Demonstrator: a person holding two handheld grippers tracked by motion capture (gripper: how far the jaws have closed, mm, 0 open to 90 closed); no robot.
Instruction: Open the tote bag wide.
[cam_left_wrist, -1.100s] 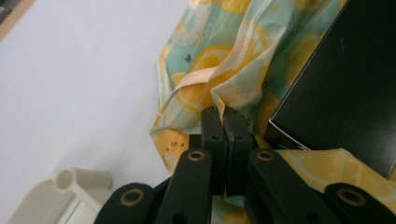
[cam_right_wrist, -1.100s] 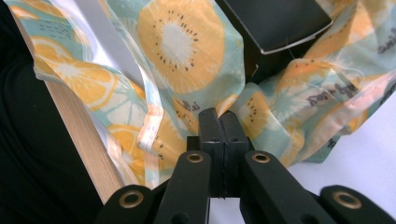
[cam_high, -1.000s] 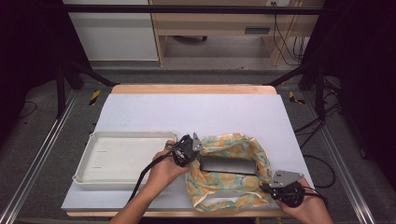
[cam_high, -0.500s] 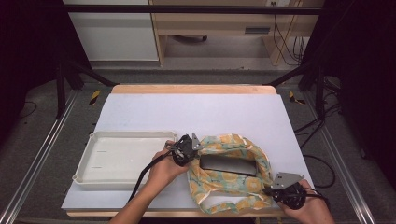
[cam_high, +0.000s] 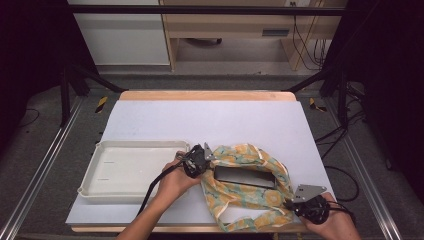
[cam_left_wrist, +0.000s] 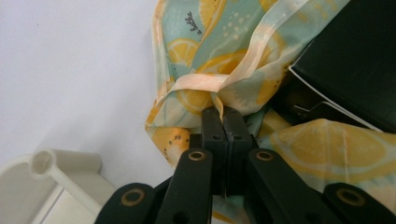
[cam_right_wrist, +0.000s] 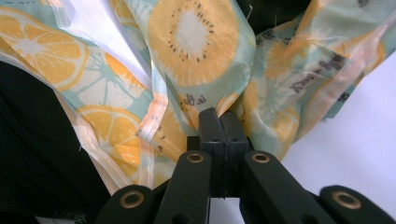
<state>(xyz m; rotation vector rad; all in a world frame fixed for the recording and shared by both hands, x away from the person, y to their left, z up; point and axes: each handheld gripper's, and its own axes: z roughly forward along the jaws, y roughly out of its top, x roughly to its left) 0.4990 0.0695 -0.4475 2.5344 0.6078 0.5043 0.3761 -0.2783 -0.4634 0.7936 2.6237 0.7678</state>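
Dark floor and metal rails frame my pale counter, which has a wooden edge at the far side and light cabinets beyond it. On its left part sits a white tray. Just right of the tray lies the lemon-print bag, with a dark flat box inside its open mouth. My left gripper has its jaws pressed together on the bag's pale rim at the corner nearest the tray. My right gripper is clamped on the printed fabric at the bag's near right corner, by the counter's front edge. Compared with a second ago, the bag's mouth is pulled wider and more of the box shows, while both hands sit almost where they were
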